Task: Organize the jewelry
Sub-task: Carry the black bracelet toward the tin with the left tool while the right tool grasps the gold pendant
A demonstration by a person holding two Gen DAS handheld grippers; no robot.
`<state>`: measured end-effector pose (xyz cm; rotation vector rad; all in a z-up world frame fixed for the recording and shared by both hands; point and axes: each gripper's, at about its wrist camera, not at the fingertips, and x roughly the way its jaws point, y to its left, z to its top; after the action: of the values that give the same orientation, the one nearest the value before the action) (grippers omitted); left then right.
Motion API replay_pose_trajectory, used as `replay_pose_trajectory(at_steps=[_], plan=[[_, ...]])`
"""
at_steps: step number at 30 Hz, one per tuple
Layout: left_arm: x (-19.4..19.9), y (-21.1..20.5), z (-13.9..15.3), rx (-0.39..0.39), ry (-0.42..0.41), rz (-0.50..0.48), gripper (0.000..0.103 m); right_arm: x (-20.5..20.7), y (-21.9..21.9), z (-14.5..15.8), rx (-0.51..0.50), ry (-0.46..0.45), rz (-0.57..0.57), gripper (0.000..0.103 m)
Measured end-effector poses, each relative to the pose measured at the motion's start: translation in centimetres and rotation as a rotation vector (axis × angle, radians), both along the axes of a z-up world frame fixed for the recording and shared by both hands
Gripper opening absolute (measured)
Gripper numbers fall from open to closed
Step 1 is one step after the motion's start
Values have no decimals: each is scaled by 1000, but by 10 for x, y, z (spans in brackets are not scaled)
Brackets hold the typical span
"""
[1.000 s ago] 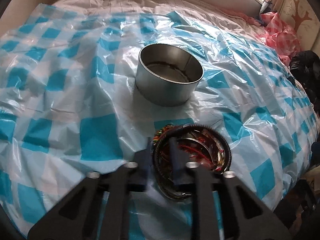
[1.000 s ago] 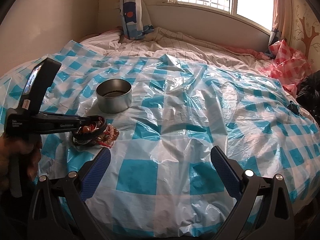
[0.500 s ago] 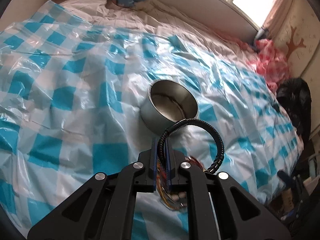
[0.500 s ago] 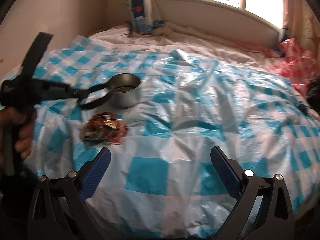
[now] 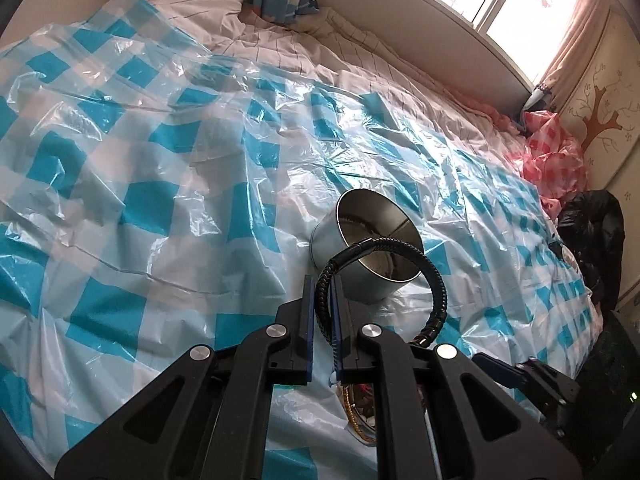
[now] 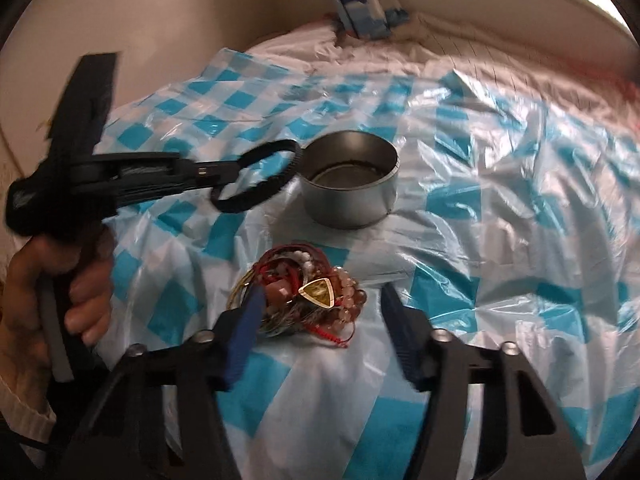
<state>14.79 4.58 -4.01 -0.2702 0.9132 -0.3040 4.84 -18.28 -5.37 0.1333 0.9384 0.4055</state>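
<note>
Left wrist view: the left gripper (image 5: 323,322) is clenching its jaws on a black braided cord bracelet (image 5: 404,254), which is arching up in front of the round silver metal tin (image 5: 362,248).
Bracelet and tin: the loop is hanging on the near side of the tin, overlapping its rim in this view but not yet inside it.
Underneath: part of the tangled pile of red, pink and gold beaded jewelry (image 5: 362,412) is showing between the gripper arms, nearer than the tin.
Bedding: the tin is sitting, slightly tilted, on a crinkled blue-and-white checked plastic sheet (image 5: 160,184) covering the bed.

Right wrist view: the right gripper (image 6: 318,322) is closing its jaws around the jewelry pile (image 6: 304,292); the left blue pad is touching the pile's edge and the right pad is standing apart, so nothing is being gripped yet.
Pile and tin: the pile is lying just in front of the tin (image 6: 348,178).
Other hand: a hand (image 6: 60,292) is holding the left gripper (image 6: 224,178) to the left of the tin, the bracelet (image 6: 256,176) dangling beside the rim.

Risk, bracelet: releasing now would probably be dropping it outside the tin, since the loop is hanging short of the opening.
Risk, pile: the strands are tangled, so a pinch may be lifting several pieces at once or snagging the slippery sheet and tipping the tin.
</note>
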Motion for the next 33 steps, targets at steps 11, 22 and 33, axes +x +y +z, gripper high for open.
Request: replay_pose_trajectory(at_steps=[11,22,33], plan=[[0,-4,0,-9,0,-13,7,12,-5,-16,118,88,41,22],[-1,-5,2,-8,-5,-17,7,-9,-30,22,295,-88,12,22],[8,-28,13,68,-34,-35,7,10,-49,40,331,-138,-83,22]])
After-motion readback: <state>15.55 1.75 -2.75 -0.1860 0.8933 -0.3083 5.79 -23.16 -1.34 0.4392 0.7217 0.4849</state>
